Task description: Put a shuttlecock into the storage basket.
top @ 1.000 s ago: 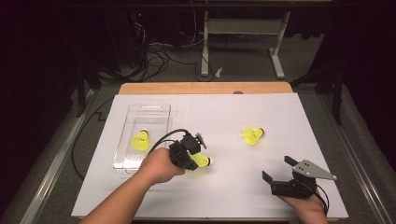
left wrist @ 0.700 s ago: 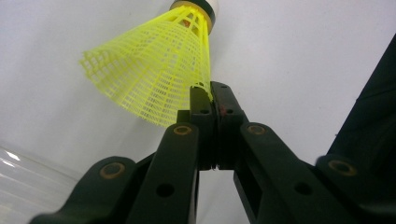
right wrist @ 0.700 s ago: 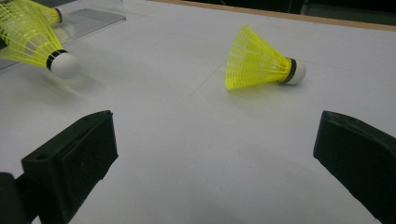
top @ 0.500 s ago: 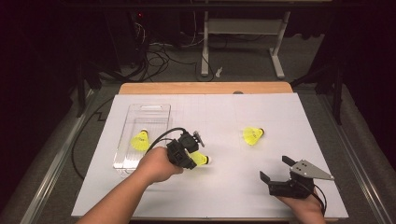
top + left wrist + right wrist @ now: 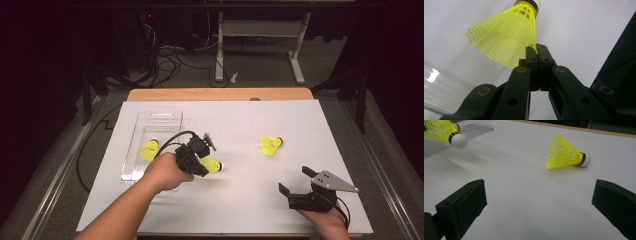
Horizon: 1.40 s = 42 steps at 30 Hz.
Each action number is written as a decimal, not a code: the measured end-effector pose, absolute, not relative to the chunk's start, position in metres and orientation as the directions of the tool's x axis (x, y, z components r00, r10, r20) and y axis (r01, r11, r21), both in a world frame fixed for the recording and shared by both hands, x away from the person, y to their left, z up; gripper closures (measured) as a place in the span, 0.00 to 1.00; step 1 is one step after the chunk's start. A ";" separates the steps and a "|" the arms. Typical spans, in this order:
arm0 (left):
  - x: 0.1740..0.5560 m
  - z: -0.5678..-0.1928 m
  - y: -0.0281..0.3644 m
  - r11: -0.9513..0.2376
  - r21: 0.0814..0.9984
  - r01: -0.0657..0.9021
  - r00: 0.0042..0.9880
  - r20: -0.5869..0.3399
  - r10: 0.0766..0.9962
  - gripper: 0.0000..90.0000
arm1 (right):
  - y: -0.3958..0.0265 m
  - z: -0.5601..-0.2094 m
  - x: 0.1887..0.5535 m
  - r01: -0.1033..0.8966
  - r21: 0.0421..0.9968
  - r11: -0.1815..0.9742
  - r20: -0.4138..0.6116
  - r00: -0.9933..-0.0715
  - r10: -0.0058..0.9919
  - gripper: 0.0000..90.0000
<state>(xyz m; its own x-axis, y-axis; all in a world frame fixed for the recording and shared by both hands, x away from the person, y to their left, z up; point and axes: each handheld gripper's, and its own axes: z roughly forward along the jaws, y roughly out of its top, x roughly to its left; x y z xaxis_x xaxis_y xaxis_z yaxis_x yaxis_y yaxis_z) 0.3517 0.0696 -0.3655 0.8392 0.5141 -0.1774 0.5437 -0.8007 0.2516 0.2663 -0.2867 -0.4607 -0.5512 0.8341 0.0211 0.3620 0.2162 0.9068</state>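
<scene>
The work in hand looks like gathering yellow shuttlecocks into the clear, shallow, rectangular plastic tray (image 5: 131, 150), and it seems about a third done: one yellow mesh-skirted plastic shuttlecock (image 5: 149, 149) already lies inside the tray, just left of the left gripper (image 5: 206, 162); a second is in the grip; a third has not been touched. The left gripper's black jaws are pressed together on the thin rim of the held yellow shuttlecock's skirt (image 5: 504, 35), pinching only a narrow edge of the open lattice, so the cone sticks out beyond the jaw tips with its round white cork cap, ringed by a black band, pointing away from the gripper. In the high view this shuttlecock (image 5: 213, 164) sits just right of the tray's near end, over the white paper-like sheet (image 5: 240, 200) that covers the wooden table (image 5: 220, 94). The right gripper (image 5: 299, 183) rests near the front edge of the sheet with its two blocky, matt black jaws spread wide and nothing between them. Ahead of it, well beyond its jaw tips, lies the remaining yellow shuttlecock (image 5: 564, 153) on its side, skirt to the left and cap to the right in the right gripper view. The skirts look light and springy, the tray hard, glossy and see-through.
</scene>
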 end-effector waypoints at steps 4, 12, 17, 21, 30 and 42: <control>0.354 -0.354 0.070 -0.797 0.257 0.546 0.837 -0.168 0.520 0.99 | -0.288 -0.460 0.266 0.356 0.909 0.216 0.019 -0.554 0.833 0.00; 0.361 -0.338 0.079 -0.775 0.256 0.578 0.816 -0.163 0.554 0.99 | -0.290 -0.459 0.266 0.357 0.912 0.204 0.029 -0.550 0.835 0.00; 0.362 -0.331 0.088 -0.763 0.259 0.593 0.805 -0.160 0.572 0.99 | -0.289 -0.459 0.266 0.362 0.910 0.203 0.034 -0.551 0.834 0.00; 0.363 -0.328 0.095 -0.752 0.262 0.605 0.796 -0.161 0.584 0.99 | -0.288 -0.460 0.267 0.366 0.909 0.202 0.037 -0.552 0.833 0.00; 0.366 -0.323 0.112 -0.724 0.280 0.631 0.774 -0.160 0.613 0.99 | -0.286 -0.461 0.267 0.370 0.906 0.208 0.036 -0.555 0.831 0.00; 0.369 -0.310 0.135 -0.688 0.288 0.666 0.740 -0.139 0.658 0.99 | -0.286 -0.460 0.267 0.370 0.905 0.210 0.036 -0.557 0.830 0.00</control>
<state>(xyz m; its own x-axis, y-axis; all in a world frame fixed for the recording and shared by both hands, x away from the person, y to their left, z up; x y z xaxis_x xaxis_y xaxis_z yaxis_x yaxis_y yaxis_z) 0.3693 0.1355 -0.3101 0.7398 0.6584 -0.1386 0.6661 -0.6878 0.2884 0.2667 -0.2858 -0.4602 -0.5572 0.8296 0.0358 0.3700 0.2095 0.9051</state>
